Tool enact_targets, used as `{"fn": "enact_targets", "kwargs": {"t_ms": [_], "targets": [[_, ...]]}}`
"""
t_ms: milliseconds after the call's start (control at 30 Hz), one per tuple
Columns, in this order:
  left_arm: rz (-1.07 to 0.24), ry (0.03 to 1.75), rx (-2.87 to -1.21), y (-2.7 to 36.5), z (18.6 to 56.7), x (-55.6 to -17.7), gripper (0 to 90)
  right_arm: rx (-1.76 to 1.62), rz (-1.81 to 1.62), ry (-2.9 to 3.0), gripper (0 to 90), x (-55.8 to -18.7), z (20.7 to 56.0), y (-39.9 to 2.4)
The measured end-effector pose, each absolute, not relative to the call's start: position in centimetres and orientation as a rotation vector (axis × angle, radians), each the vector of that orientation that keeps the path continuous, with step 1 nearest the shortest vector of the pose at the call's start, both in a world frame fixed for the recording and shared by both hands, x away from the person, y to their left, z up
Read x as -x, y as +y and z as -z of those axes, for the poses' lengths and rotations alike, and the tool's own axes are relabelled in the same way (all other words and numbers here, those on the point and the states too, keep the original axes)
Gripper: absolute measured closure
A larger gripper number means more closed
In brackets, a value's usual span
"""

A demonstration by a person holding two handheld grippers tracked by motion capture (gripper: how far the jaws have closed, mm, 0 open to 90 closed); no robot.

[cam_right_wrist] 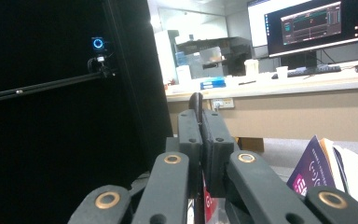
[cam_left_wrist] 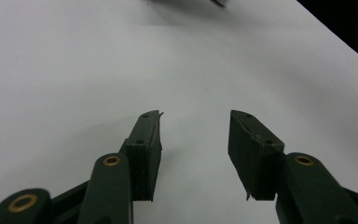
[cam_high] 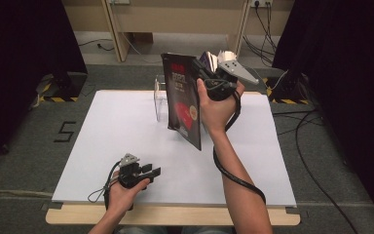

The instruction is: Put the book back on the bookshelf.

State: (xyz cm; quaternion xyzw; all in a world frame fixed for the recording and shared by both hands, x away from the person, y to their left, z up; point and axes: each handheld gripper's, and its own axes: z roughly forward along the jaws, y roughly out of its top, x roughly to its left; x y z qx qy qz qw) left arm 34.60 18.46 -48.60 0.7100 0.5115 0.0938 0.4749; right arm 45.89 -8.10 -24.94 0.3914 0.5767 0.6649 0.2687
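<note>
Above the table [cam_high: 126, 141], right tongs [cam_high: 198, 73] clench a thin dark red-printed booklet [cam_high: 182, 100]; left tongs [cam_high: 153, 171] released.

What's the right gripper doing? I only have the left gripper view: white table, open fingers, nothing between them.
Observer: The right gripper holds a black and red booklet upright above the table, pinched at its top edge.
Operator: Fingers fully closed on it?
Observer: Yes, in the right gripper view both fingers press together with the booklet's red edge between them.
Operator: Anything under the booklet?
Observer: A clear plastic stand sits on the table just behind it; I can't tell if they touch.
Operator: More booklets around?
Observer: Yes, a purple one and white pages stand beside the right gripper.
</note>
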Motion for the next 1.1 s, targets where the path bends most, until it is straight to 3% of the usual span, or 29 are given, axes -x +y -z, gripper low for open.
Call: {"fn": "enact_targets", "kwargs": {"t_ms": [1100], "targets": [[-0.231, 1.249, -1.733, 18.5, 48.5, -34.6, 53.7, -1.041, -1.83, 1.544, 88.0, -46.7, 23.6, -6.1]]}}
